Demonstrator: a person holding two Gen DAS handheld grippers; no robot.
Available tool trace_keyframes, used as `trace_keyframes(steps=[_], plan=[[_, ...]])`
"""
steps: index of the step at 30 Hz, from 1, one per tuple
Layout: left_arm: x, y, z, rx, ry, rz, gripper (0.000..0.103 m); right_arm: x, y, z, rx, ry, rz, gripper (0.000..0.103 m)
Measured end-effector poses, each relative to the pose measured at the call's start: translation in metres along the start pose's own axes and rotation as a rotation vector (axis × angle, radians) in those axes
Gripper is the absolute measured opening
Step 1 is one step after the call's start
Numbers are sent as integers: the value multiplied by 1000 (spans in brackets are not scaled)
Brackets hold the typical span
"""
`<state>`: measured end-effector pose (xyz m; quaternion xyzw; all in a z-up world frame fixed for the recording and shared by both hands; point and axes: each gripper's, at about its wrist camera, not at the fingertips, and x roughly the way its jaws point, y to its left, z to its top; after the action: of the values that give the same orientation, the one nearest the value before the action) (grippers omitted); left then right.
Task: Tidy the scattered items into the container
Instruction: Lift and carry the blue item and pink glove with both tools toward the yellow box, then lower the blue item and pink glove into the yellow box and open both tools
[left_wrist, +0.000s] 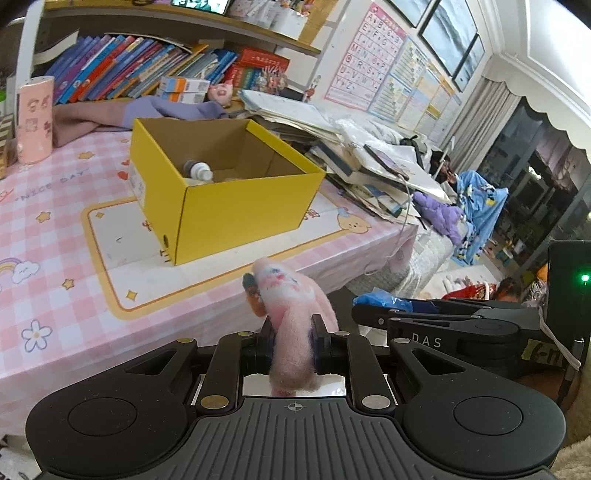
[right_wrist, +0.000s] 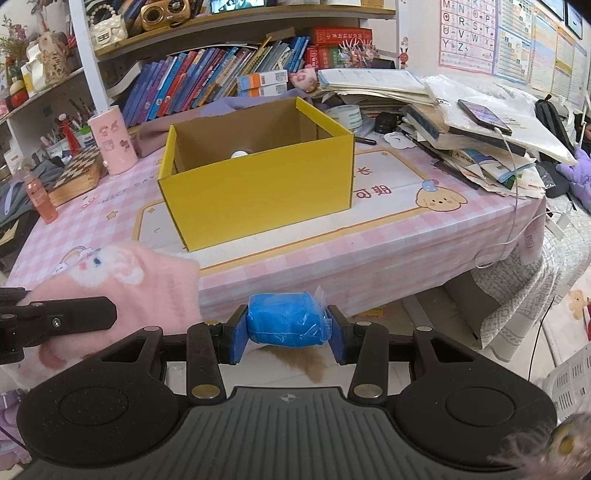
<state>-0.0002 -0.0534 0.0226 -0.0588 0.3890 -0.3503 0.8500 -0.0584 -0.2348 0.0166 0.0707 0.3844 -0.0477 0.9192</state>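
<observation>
I have both tongs off the worktop's near edge, with open air between them and the box, which sits on the worktop at my 12 o'clock. My left tongs are closed tight on a pink sock that stands up between the pads. My right tongs are clamped, about half open, on a blue packet wrapped in clear film.

The left view looks down into the box and shows a small bottle lying on its floor; from the right I only catch a white cap above the front wall. The right view shows the sock's rabbit face at 9 o'clock.

A heap of books and papers with a phone on top crowds the worktop at 2 o'clock, near the box. A pink cup and chessboard stand at 10 o'clock.
</observation>
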Motion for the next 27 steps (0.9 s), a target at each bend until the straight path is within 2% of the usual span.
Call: trace_keyframes(steps=[15, 21, 27], plan=[[17, -6, 15, 37, -4, -33, 17, 6, -12, 12, 13, -18, -23, 41], [19, -4, 27, 54, -51, -10, 17, 14, -15, 27, 2, -55, -14, 41], [22, 3, 51, 47, -110, 22, 17, 26, -15, 58, -43, -112, 14, 41]])
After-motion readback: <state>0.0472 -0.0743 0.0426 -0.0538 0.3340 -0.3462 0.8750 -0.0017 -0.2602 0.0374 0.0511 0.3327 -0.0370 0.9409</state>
